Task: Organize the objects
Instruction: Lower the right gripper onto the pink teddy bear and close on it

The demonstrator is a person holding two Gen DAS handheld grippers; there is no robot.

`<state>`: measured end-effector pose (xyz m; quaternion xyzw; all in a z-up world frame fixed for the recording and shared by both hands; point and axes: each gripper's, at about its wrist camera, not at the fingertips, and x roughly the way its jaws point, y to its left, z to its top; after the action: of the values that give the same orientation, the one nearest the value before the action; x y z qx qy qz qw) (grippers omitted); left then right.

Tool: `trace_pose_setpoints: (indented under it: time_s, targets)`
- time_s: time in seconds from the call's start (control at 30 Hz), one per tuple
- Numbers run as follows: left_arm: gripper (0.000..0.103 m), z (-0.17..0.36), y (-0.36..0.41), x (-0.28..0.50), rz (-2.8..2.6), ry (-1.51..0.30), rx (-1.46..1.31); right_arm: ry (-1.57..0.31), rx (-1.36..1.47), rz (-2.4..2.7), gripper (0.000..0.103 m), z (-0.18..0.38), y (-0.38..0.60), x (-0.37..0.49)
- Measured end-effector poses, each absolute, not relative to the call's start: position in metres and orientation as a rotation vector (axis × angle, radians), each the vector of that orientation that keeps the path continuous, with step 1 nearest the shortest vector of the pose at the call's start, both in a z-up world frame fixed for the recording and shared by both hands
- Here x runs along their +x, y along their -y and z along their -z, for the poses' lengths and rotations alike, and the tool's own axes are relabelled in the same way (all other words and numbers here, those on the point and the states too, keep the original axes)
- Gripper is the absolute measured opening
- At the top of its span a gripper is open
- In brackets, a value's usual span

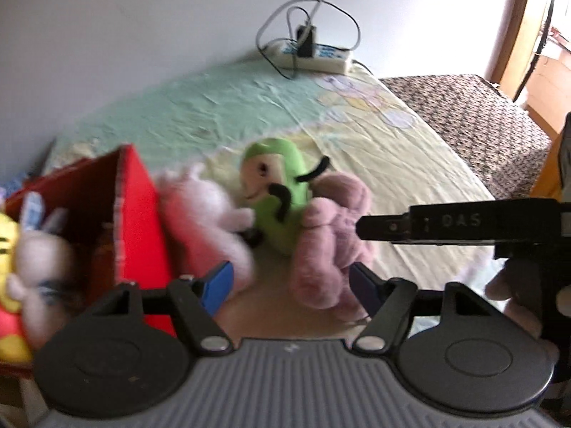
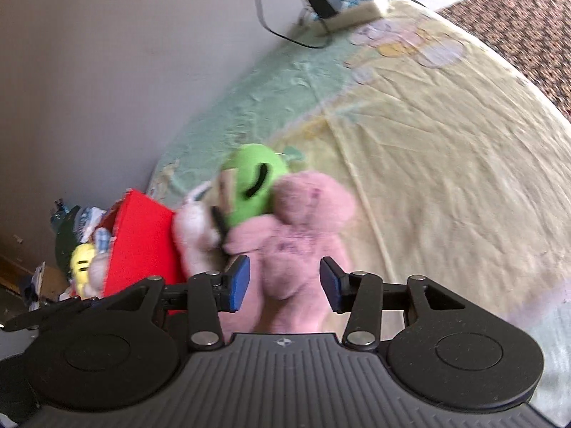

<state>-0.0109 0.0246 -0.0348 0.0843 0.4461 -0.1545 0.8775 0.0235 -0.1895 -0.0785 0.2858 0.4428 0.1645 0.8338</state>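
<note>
Three plush toys lie together on the bed: a mauve-pink one (image 1: 332, 235) (image 2: 299, 235), a green one with black limbs (image 1: 282, 185) (image 2: 253, 185), and a pale pink one (image 1: 210, 221) (image 2: 196, 235). A red box (image 1: 142, 210) (image 2: 146, 235) stands to their left with a yellow plush (image 1: 7, 267) (image 2: 82, 264) and others in it. My left gripper (image 1: 291, 287) is open, just in front of the toys, with the mauve toy's lower part between its jaws. My right gripper (image 2: 283, 281) is open, its jaws on either side of the mauve toy's lower body. The right gripper's body (image 1: 464, 224) reaches in from the right.
The bed sheet (image 1: 392, 164) (image 2: 428, 142) is yellow and green. A white power strip with a black charger and cables (image 1: 317, 53) (image 2: 342, 7) lies at the far end by the wall. A patterned brown cover (image 1: 474, 114) lies at the right. Clutter (image 2: 67, 221) sits left of the box.
</note>
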Motion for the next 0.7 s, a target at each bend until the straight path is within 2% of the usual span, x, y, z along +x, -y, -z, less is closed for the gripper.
trace_pose_setpoints:
  time_s: [0.27,0.4,0.53,0.7]
  targets:
    - [0.058,0.056,-0.005,0.020,0.368,-0.979,0.136,-1.028,0.671,-0.345,0.048,0.110,0.199,0.038]
    - [0.057,0.064,-0.002,0.029,0.415,-1.005,0.101,-1.040,0.709,-0.364,0.049,0.116,0.201,0.042]
    - [0.056,0.075,-0.001,0.039,0.422,-1.042,0.072,-1.054,0.728,-0.384,0.055,0.120,0.202,0.048]
    - [0.056,0.080,-0.005,0.047,0.410,-1.045,0.071,-1.057,0.767,-0.407,0.055,0.126,0.203,0.055]
